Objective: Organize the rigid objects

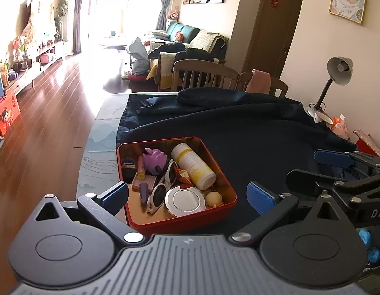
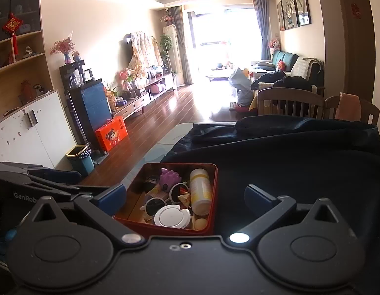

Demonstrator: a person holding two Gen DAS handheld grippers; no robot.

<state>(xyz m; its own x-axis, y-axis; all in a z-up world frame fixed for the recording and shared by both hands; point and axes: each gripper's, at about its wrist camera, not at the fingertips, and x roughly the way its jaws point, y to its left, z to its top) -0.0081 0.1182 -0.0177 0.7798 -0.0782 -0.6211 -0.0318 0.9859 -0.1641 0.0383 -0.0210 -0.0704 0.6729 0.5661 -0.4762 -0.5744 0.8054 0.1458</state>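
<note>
Surface: dark cloth (image 1: 276, 132) over the table.
Tin: red tin (image 1: 229, 184) near its edge, filled with bottle (image 1: 193, 166), sunglasses (image 1: 163, 186), purple toy (image 1: 153, 161).
Left gripper (image 1: 187, 194): wide apart, empty.
Right gripper (image 2: 185, 195): wide apart, empty.
Advice: scan for stray items before reaching.

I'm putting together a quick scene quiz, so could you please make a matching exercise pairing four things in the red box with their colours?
Things in the red box:
1. toy figure
2. bottle lying on its side
3. round compact
4. sunglasses

Colours:
A. white frame with dark lenses
B. purple
C. silver and white
D. white with yellow bands

Pairs: 1-B, 2-D, 3-C, 4-A
</note>
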